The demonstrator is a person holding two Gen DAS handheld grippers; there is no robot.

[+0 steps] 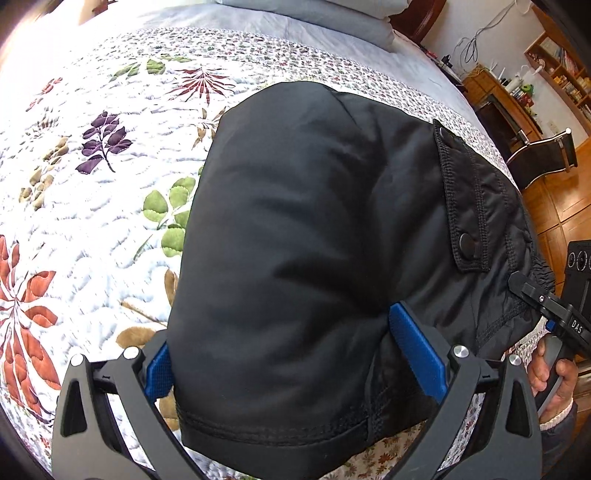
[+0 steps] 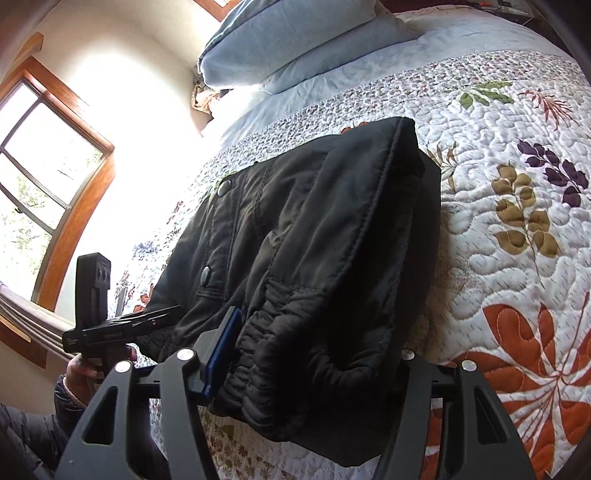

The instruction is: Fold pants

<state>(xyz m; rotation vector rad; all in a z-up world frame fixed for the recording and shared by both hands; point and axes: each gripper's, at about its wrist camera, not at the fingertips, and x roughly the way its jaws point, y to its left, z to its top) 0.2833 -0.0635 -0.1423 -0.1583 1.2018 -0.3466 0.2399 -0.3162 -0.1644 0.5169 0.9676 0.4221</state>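
Left wrist view: black pants point(image 1: 295, 229), already folded into a thick bundle, lay on the floral quilt point(image 1: 74, 184) and ran lengthwise straight away from the left gripper point(image 1: 291, 354) toward the blue pillow point(image 1: 314, 18). Hemmed leg-end edge was the near end, sitting between the jaws. Blue pads point(image 1: 417, 350) stood spread wide on either side of that end and looked pressed against the fabric, so the jaws were pinching the bundle across its width. Snap pocket flap point(image 1: 461, 206) sat on the bundle's right side. Right gripper point(image 1: 532, 295) came in at the pants' right near corner, a hand point(image 1: 554, 373) on its grip; its jaw state could not be read here.

Right wrist view: same pants point(image 2: 314, 240) reached away from the right gripper point(image 2: 306, 354) toward the pillow point(image 2: 295, 37), long axis along the fingers. Elastic waistband point(image 2: 280, 332) bunched in the jaws; one blue pad point(image 2: 221, 347) pressed on the fabric's left, the other hidden under cloth. Jaws half spread, clamped on the thick waistband end. Left gripper point(image 2: 159, 317) touched the pants' left near edge.

Judgement: both grippers held near-end corners, about equally close, so any lift or fold would run along the long axis toward the pillow.
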